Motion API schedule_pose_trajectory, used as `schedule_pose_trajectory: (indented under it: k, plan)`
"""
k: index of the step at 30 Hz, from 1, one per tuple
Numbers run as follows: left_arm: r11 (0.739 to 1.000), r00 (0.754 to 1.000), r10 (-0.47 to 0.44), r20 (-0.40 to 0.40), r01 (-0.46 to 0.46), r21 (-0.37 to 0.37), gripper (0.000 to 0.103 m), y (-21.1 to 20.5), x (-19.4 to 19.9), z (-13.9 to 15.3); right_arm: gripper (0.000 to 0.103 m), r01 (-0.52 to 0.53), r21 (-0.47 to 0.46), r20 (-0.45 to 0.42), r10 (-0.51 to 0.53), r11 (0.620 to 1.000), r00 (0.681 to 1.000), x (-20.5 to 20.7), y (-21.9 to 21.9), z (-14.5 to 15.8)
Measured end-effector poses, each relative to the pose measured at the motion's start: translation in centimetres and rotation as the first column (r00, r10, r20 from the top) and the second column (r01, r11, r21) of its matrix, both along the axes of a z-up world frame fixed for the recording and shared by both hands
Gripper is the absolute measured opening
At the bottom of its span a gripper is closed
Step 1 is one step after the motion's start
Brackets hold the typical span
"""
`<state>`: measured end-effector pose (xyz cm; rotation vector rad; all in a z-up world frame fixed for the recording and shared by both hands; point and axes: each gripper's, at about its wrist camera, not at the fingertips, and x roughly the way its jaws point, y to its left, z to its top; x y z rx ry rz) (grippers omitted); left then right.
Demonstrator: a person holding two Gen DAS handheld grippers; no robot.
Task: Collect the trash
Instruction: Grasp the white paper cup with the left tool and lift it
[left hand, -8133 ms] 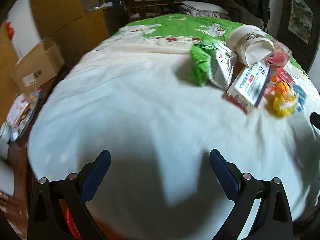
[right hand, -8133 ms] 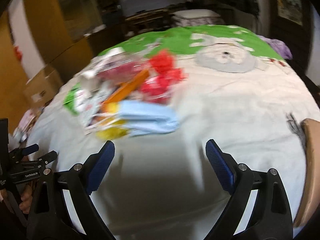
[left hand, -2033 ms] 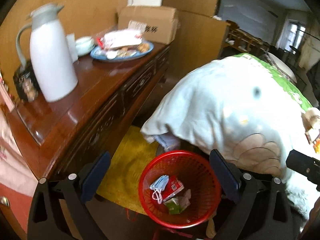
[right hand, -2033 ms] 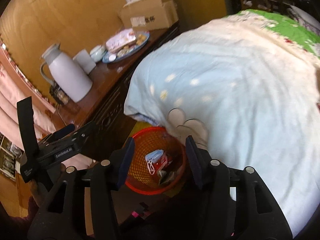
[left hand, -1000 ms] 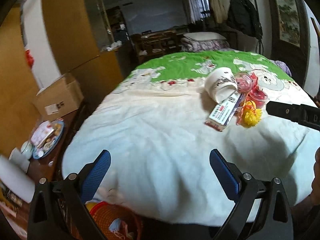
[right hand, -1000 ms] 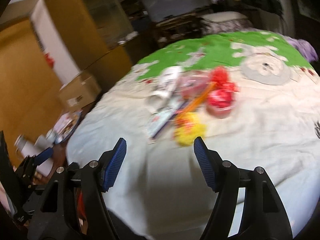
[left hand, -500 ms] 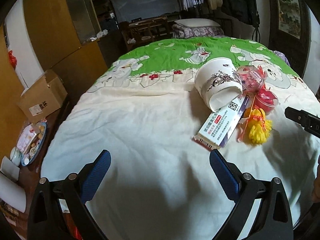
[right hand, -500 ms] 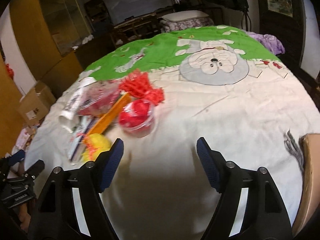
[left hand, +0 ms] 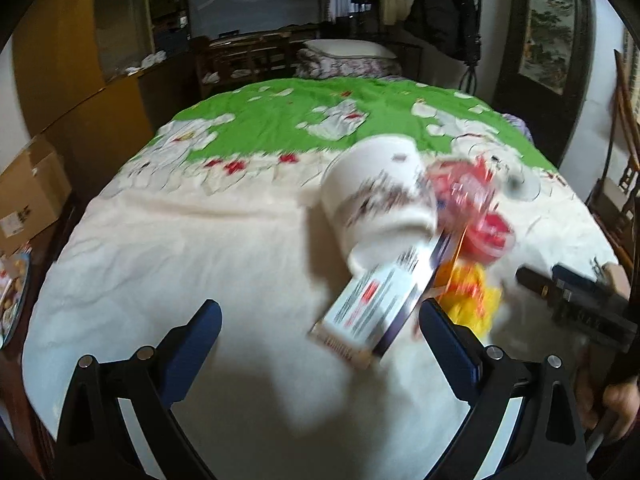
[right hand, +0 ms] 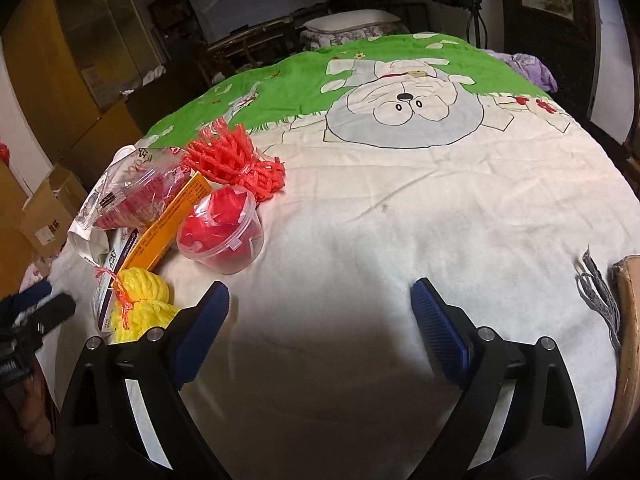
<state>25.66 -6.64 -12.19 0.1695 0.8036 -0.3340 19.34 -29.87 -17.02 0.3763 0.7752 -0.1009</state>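
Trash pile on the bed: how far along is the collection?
Done: can't tell; no bin in view. In hand: nothing; left gripper and right gripper are open. Left: paper cup, white box, yellow mesh, red mesh, plastic cup.

You are in a lived-in home bedroom: a bed [left hand: 240, 240] under a cream and green cartoon quilt [right hand: 400, 120], a pillow [left hand: 344, 46] at its far edge, coats [left hand: 444, 12] hanging behind, a framed painting [left hand: 548, 28] on the wall.
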Motion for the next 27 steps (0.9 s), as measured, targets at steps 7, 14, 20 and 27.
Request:
schedule_pose_trajectory:
  k: [7, 14, 20, 27]
  plan:
    - [0.982, 0.993, -0.071, -0.093, 0.054, -0.179, 0.097, -2.0, 5.3, 0.9, 0.092, -0.003, 0.022, 0.010, 0.003, 1.000, 1.000, 0.4, -0.3, -0.1]
    - [0.968, 0.970, -0.061, -0.234, 0.001, -0.250, 0.091, -2.4, 9.0, -2.2, 0.093, -0.005, 0.028, 0.011, 0.005, 1.000, 1.000, 0.4, -0.2, -0.1]
    - [0.968, 0.987, 0.057, -0.147, -0.091, -0.233, 0.076, 2.2, 7.2, -0.8, 0.093, -0.006, 0.033, 0.013, 0.006, 0.999, 1.000, 0.4, -0.2, -0.1]
    - [0.980, 0.981, 0.157, -0.109, -0.169, -0.102, 0.076, 7.7, 2.8, -1.0, 0.094, -0.009, 0.029, 0.008, 0.009, 1.000, 1.000, 0.5, -0.2, -0.1]
